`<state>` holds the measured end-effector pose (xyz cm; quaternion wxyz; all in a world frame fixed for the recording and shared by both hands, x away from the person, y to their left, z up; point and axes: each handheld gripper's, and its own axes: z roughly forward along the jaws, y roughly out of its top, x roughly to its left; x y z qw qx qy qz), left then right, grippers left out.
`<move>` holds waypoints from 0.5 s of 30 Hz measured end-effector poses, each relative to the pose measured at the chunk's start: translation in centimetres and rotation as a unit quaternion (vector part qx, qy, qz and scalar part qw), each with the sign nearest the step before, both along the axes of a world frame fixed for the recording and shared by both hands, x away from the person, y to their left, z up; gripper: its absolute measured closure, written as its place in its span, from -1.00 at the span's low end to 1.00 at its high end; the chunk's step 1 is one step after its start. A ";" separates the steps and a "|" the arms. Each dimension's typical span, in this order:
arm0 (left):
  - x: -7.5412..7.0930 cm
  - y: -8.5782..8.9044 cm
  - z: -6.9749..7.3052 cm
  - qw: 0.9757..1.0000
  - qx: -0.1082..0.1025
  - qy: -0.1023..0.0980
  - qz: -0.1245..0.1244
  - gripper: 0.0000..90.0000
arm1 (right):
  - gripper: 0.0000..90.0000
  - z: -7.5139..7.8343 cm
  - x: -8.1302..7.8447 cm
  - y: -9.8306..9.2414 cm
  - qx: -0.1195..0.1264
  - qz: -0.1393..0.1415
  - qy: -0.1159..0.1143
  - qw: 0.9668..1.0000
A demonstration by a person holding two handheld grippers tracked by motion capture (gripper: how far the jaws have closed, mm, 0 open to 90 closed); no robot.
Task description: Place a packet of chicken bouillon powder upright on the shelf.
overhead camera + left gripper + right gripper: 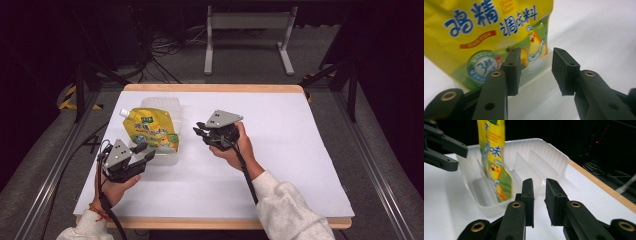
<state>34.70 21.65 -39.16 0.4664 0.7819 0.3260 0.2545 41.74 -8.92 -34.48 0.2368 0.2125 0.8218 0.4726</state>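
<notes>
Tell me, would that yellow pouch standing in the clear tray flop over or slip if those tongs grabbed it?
Probably floppy: the yellow pouch is thin, leans in its slot and bends along its length. Its glossy printed skin looks slick, so it might slide between pads. The clear tray seems thin and light, and would likely shift if pushed.

place: lab | cues: white-topped table (300,165); metal frame rails (380,165); floor cables (167,47); dark surround
</notes>
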 end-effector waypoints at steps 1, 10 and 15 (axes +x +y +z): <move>0.0 0.0 0.0 1.000 0.000 0.000 0.000 0.29 | 0.68 0.0 0.0 0.0 0.000 0.000 0.000 1.000; -0.9 -2.3 0.0 0.999 0.006 0.003 -0.036 0.13 | 0.44 0.5 0.5 -3.3 -0.035 -0.024 0.014 0.999; -0.9 -3.0 -0.4 0.999 0.011 0.008 -0.044 0.06 | 0.35 0.4 0.4 -4.7 -0.067 -0.034 0.018 0.997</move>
